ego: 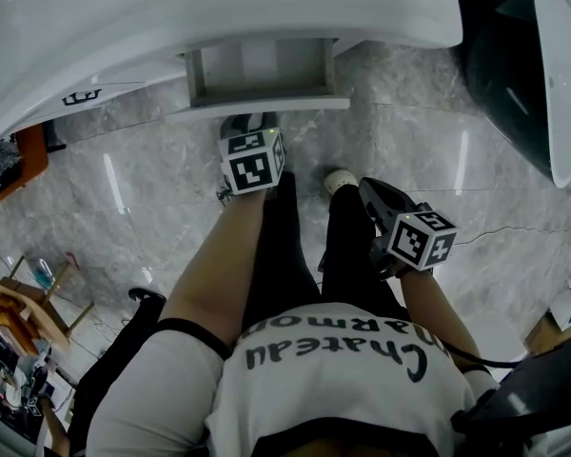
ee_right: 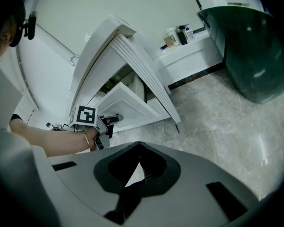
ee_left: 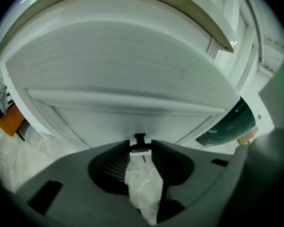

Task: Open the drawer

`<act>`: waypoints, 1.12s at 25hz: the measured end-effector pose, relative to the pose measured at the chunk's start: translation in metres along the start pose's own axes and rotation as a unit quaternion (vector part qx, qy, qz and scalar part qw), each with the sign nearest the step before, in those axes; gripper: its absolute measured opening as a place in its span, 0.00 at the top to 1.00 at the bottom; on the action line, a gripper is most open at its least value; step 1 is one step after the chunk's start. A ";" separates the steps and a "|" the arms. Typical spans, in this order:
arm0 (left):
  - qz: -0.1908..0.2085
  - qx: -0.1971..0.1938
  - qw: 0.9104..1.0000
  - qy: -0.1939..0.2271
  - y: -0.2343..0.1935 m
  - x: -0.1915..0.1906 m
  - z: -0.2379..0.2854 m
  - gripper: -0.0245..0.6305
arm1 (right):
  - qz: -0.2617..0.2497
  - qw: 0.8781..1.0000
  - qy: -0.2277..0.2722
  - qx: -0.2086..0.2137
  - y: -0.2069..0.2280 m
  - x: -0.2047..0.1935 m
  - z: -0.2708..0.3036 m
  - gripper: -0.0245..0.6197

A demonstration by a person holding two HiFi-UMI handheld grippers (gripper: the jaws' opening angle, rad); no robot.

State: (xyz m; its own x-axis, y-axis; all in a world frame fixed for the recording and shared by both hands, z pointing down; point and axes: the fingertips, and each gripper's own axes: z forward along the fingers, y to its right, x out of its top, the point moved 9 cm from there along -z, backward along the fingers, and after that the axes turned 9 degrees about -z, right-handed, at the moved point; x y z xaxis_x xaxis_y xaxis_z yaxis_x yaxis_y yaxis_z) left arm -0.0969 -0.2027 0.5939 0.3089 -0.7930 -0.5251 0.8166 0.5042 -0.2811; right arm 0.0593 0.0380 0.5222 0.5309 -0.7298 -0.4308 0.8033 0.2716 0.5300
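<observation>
Drawer (ego: 257,74) standing partway out beneath the white counter (ego: 219,8), small knob (ee_left: 139,139) pinched between the nearly closed jaws of the left gripper (ego: 250,122) for a straight pull, right gripper (ego: 369,190) closed on nothing, parked aside above the floor (ego: 428,141).

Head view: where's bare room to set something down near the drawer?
Free: the drawer looks bare inside. So does the marble floor between it and the dark tub, and the floor beside the left arm. Crowded: the drawer front, where the left tool grips the handle, and the stool clutter at lower left.
</observation>
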 end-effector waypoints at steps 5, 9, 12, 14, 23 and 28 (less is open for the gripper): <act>0.001 0.003 1.000 -0.003 0.000 -0.001 -0.001 0.74 | 0.002 1.000 0.003 0.001 0.000 0.001 -0.001 0.96; 0.002 0.003 1.000 -0.004 -0.002 -0.002 -0.001 0.74 | 0.005 1.000 0.004 0.001 0.000 0.000 -0.001 0.96; 0.000 0.003 1.000 -0.007 -0.001 -0.005 -0.003 0.74 | 0.007 1.000 0.006 0.001 0.001 -0.001 -0.002 0.96; 0.003 0.002 1.000 -0.007 0.000 -0.009 -0.005 0.74 | 0.009 1.000 0.007 0.001 0.002 -0.002 -0.004 0.96; 0.009 -0.002 1.000 -0.019 -0.001 -0.029 -0.015 0.74 | 0.012 1.000 0.006 0.003 0.001 -0.005 -0.005 0.96; 0.008 -0.005 1.000 -0.025 -0.002 -0.036 -0.019 0.74 | 0.019 1.000 0.005 0.010 -0.002 -0.004 -0.003 0.96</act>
State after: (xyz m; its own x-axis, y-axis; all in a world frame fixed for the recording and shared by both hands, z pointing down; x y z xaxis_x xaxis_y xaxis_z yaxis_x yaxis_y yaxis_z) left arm -0.1191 -0.1687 0.5987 0.3468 -0.8006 -0.4886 0.8066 0.5204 -0.2803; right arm 0.0560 0.0424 0.5203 0.5633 -0.7127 -0.4180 0.7776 0.2862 0.5599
